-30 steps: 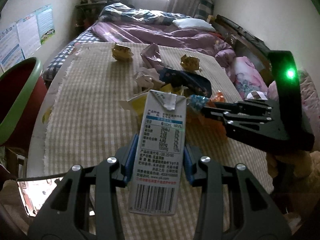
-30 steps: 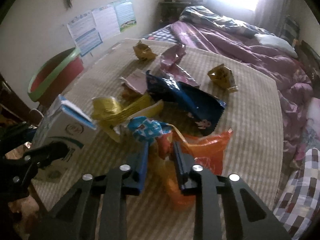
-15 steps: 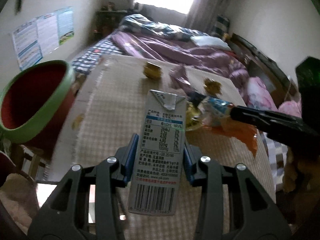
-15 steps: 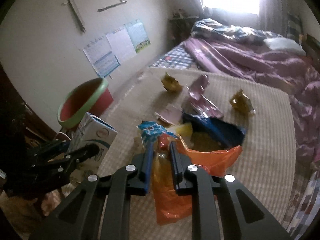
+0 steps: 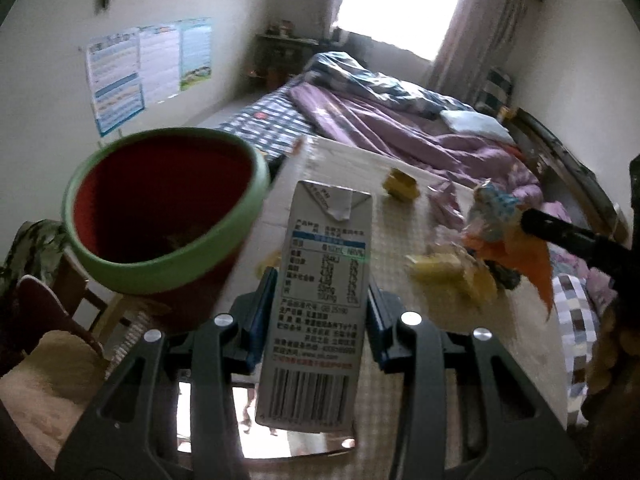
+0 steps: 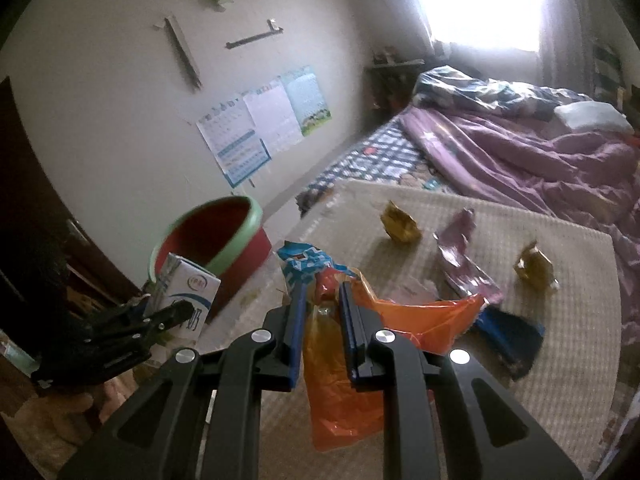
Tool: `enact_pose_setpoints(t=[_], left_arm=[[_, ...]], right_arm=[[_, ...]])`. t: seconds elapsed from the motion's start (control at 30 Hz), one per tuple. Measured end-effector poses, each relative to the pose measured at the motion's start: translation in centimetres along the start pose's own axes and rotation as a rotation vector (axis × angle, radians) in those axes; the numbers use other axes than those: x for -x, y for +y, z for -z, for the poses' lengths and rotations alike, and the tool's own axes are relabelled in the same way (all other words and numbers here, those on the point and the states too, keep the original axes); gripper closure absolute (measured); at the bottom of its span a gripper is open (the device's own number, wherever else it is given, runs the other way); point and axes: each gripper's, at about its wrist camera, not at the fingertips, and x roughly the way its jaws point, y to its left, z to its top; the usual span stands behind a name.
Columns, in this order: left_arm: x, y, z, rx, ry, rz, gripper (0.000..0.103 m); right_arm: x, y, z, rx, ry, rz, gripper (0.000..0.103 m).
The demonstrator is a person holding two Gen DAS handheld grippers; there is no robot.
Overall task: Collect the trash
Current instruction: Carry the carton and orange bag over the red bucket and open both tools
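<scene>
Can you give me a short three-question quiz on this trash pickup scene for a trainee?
1. True or false: the left gripper is shut on a milk carton.
2. What does the right gripper hold? A. gold wrapper B. orange bag and other wrappers C. pillow
3. Fill in: the red bin has a ____ rim.

Key: 1 true. 2 B: the orange bag hangs from the pinched jaws, clear of the table. 3 green.

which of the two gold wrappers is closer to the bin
The gold wrapper left of the purple wrapper; the other gold one lies right of it, farther from the bin.
</scene>
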Motion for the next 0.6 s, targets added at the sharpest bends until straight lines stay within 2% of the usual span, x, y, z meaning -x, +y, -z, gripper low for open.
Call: enact_pose_setpoints(t=[0.07,0.17,0.4,0.6], left_arm=[[0.1,0.9,-0.4,0.009,-0.008,-0.016,0.064],[0.5,1.8,-0.5,0.017,-0.017,-0.039,0.064],[0.8,3.5,-1.1,0.03,-0.032,-0.085,0.064],[1.0,5.1,-1.5,0.042,-0.051,-0.112,0.064]], right_arm=[[-0.3,0.7,-0.5,0.02,-0.001,-0.004,0.086],[-0.3,1.2,-0.8,0.063,-0.016,0.036,0.086],[-1.6,0.4,-1.5,0.001,-0.014,-0.001,0.086],[-3.3,2.0,-1.9,0.018,0.002,-0.042,0.086]])
